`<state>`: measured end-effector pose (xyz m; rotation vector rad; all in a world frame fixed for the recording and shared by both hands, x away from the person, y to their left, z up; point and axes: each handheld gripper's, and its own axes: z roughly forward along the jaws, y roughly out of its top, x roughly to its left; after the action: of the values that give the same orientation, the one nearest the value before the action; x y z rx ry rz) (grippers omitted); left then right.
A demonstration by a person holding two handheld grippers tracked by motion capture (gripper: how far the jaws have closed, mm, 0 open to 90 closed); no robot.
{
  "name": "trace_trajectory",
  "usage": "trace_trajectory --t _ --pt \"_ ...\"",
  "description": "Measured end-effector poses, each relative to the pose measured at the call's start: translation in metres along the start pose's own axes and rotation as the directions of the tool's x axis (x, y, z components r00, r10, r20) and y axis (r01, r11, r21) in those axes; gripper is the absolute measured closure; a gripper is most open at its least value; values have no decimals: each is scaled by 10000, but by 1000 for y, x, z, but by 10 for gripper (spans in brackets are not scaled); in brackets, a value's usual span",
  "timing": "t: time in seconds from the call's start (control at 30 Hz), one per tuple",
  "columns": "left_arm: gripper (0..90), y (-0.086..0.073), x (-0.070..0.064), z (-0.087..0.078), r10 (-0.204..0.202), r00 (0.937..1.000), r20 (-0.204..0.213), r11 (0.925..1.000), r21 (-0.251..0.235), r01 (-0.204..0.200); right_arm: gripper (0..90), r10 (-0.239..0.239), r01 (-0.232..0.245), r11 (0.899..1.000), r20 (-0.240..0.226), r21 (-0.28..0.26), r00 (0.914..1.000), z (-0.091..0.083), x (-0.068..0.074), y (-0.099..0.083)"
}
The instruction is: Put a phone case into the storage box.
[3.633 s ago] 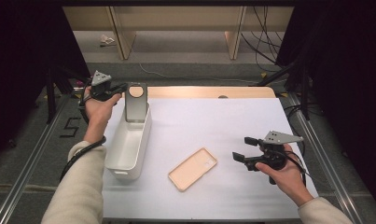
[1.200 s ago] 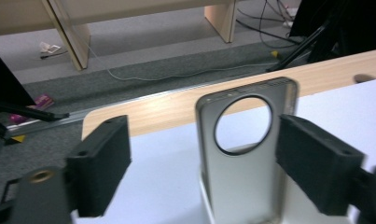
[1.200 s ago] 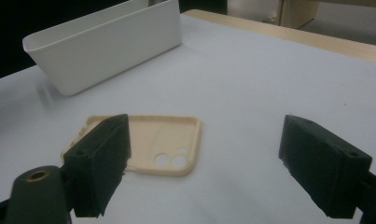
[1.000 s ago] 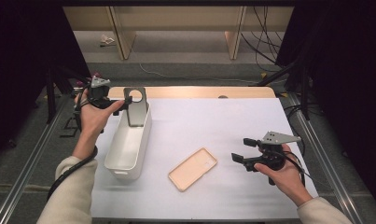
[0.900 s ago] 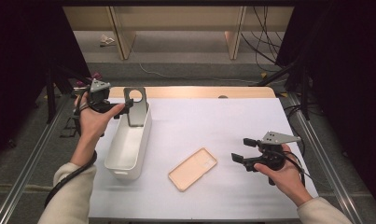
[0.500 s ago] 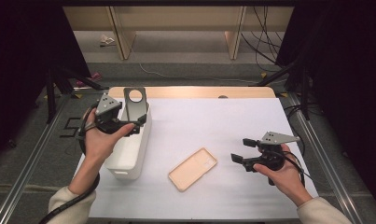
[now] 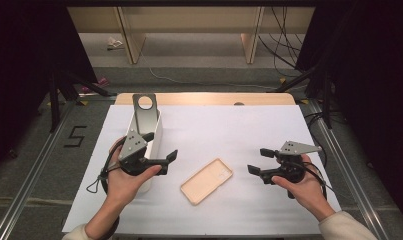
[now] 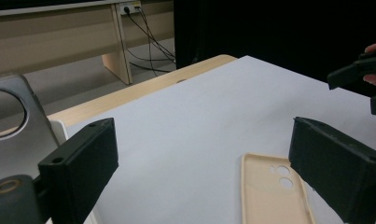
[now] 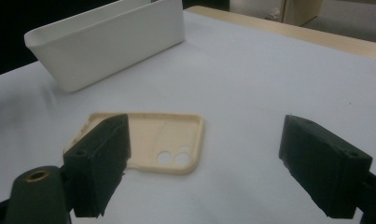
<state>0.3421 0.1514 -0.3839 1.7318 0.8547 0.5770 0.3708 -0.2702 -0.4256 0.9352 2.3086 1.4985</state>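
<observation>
Bare white counter [image 7: 249,135] lies open between the flat beige plastic phone case [image 7: 206,181] and the far edge; the long white plastic bin [image 9: 106,42] walls the left side.

A beige phone case [image 7: 206,181] lies open-side up beside the white bin [image 7: 154,131].
</observation>
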Motion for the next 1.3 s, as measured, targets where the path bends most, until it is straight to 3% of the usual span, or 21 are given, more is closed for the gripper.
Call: trace_trajectory --t 0.23,0.97,1.13,1.27,1.3 --pt "77 -20 -18 -12 596 9982 5 9978 293 -596 174 2 -2 10000 -76 96 10000 2 2 0" --pt "97 -25 -25 -9 740 9970 210 9960 490 -750 174 -101 102 9999 -87 87 9999 4 4 1" --pt "161 -26 -28 -9 761 9967 285 9956 520 -775 214 -175 181 9996 -229 228 9996 7 6 1" --pt "302 -24 -33 -9 817 9948 616 9949 549 -851 287 -513 523 9981 -299 332 9982 8 11 2" --pt "384 -24 -34 -9 829 9939 723 9944 595 -873 291 -581 593 9974 -309 406 9978 8 12 2"
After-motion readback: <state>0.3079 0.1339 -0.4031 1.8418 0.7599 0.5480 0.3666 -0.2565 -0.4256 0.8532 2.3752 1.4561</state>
